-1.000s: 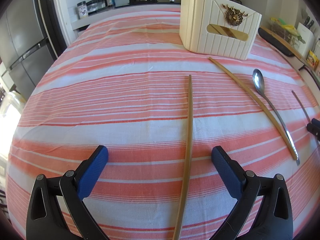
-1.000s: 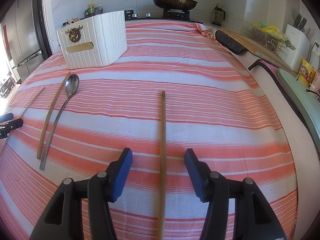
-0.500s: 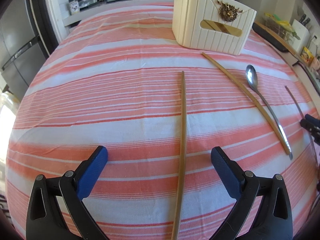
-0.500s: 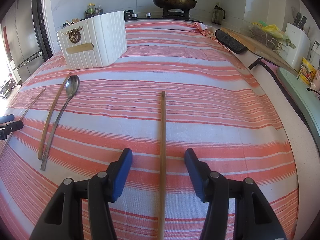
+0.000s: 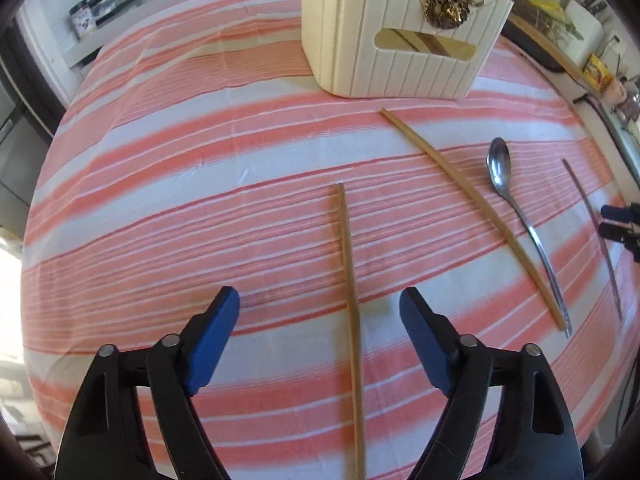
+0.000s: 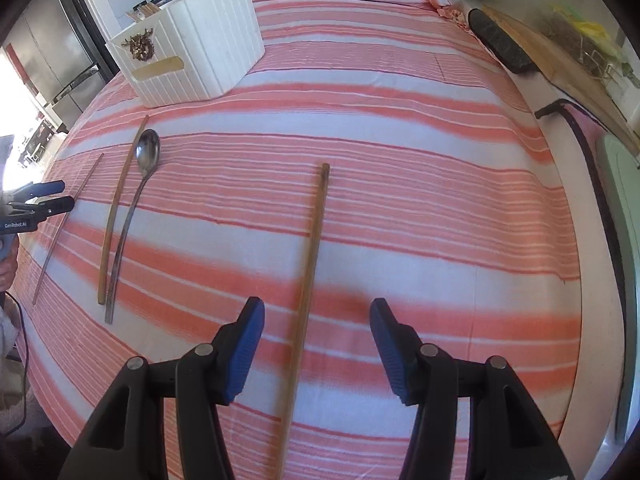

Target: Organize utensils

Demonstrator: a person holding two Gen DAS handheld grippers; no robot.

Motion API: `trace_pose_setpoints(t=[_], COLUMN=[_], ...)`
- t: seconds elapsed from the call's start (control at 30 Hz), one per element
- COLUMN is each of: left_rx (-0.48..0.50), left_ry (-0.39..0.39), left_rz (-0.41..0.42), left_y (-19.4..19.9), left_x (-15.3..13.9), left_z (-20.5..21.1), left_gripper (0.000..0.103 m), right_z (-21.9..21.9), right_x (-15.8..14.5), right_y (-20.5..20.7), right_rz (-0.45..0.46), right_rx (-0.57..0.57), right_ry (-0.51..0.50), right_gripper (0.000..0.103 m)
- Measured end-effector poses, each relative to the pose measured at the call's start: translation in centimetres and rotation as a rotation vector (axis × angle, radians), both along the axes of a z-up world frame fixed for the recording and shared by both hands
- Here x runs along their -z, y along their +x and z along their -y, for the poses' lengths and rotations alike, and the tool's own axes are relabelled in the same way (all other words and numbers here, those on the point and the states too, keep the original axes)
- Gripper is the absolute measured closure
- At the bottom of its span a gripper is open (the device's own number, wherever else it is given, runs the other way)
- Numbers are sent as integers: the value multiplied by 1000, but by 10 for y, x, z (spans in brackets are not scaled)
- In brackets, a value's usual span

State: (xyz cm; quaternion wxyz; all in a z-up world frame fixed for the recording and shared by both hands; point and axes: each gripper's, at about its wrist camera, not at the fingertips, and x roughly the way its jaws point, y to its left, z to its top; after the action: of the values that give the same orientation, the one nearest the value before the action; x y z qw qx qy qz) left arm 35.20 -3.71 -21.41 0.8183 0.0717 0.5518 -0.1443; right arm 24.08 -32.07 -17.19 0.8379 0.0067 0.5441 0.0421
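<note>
Striped orange-and-white cloth point(image 5: 160, 208) covers the desk, with a kitchen counter and stove behind.

Your left tool point(image 5: 320, 312) stands apart, its jaws having just been closing, with a wooden chopstick point(image 5: 348, 280) lying between the pads, untouched. Your right tool point(image 6: 316, 328) is also apart, straddling another chopstick point(image 6: 314, 248) without pressing it.

Each stick looks light, stiff and thin, likely to roll or pivot on the cloth, so pinch it near mid-length, square across.

The white holder point(image 5: 384, 28) sits at the far side of the desk; a third chopstick point(image 5: 472, 208) and a metal spoon point(image 5: 516, 216) lie side by side between the tools. Only the right view shows sticks already standing in the holder point(image 6: 148, 10); only the left view shows its slot window up close.
</note>
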Motion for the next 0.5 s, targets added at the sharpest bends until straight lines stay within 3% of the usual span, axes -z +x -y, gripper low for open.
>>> trace_pose_setpoints(t=[0.07, 0.1, 0.13, 0.17, 0.2, 0.23, 0.37, 0.5], left_rx=[18, 32, 50, 63, 68, 69, 37, 1], left_ry=[43, 53, 43, 28, 27, 37, 2, -130], left_rz=[10, 18, 21, 21, 25, 33, 91, 221], left_y=[5, 6, 6, 6, 6, 6, 0, -23], left_x=[2, 1, -1, -2, -3, -4, -20, -76], left_z=[9, 14, 17, 21, 24, 26, 16, -11], left_gripper=[26, 32, 48, 56, 78, 97, 99, 99], right_z=[0, -1, -4, -8, -11, -12, -8, -10], right_x=[2, 2, 2, 3, 3, 3, -8, -66], right_y=[18, 27, 36, 42, 48, 53, 56, 21], right_rz=[-14, -5, 4, 8, 21, 24, 56, 240], right_rx=[2, 5, 0, -7, -8, -10, 26, 21], right_ry=[0, -12, -26, -49, -75, -69, -7, 97], right_gripper=[47, 48, 52, 66, 88, 96, 97, 97])
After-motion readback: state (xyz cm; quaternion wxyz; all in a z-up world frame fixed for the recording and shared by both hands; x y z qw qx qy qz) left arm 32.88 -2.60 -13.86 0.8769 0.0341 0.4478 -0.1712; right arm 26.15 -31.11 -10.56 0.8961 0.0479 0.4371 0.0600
